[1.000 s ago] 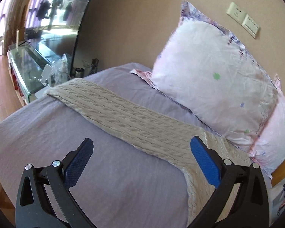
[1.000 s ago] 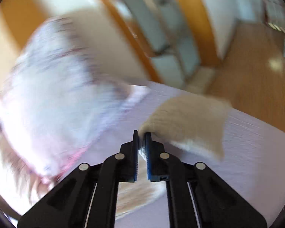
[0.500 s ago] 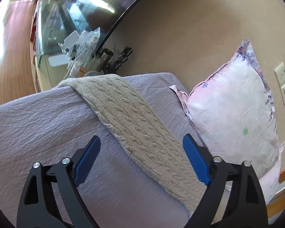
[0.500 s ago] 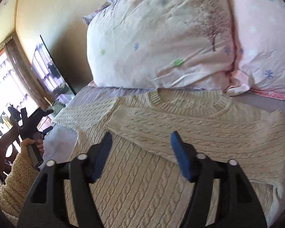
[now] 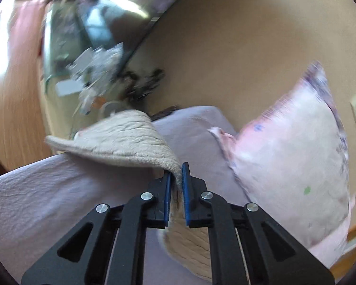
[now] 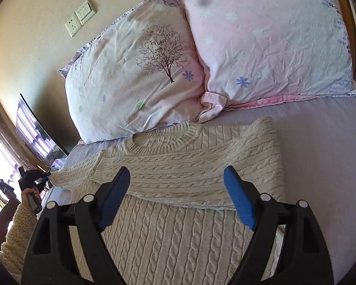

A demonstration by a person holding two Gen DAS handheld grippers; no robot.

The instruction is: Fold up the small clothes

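Note:
A cream cable-knit sweater [image 6: 189,166] lies flat on the lilac bed sheet [image 6: 320,154], neck towards the pillows. Its right sleeve is folded across the chest. My right gripper [image 6: 178,197] is open and empty, hovering over the chest. My left gripper [image 5: 176,173] is shut on the edge of the left sleeve [image 5: 121,140] and lifts it off the sheet; the cuff hangs out to the left. In the right wrist view the left gripper [image 6: 33,180] shows small at the far left, at the sleeve's end.
Two pink floral pillows [image 6: 135,71] [image 6: 273,35] lean on the wall behind the sweater. A cluttered glass cabinet [image 5: 83,71] stands past the bed's left edge. Wall sockets [image 6: 80,19] sit above the pillows. The wood floor [image 5: 11,109] lies beyond.
My left gripper closed on the left sleeve and raised it. My right gripper let go of the right sleeve, now folded across the chest, and opened wide.

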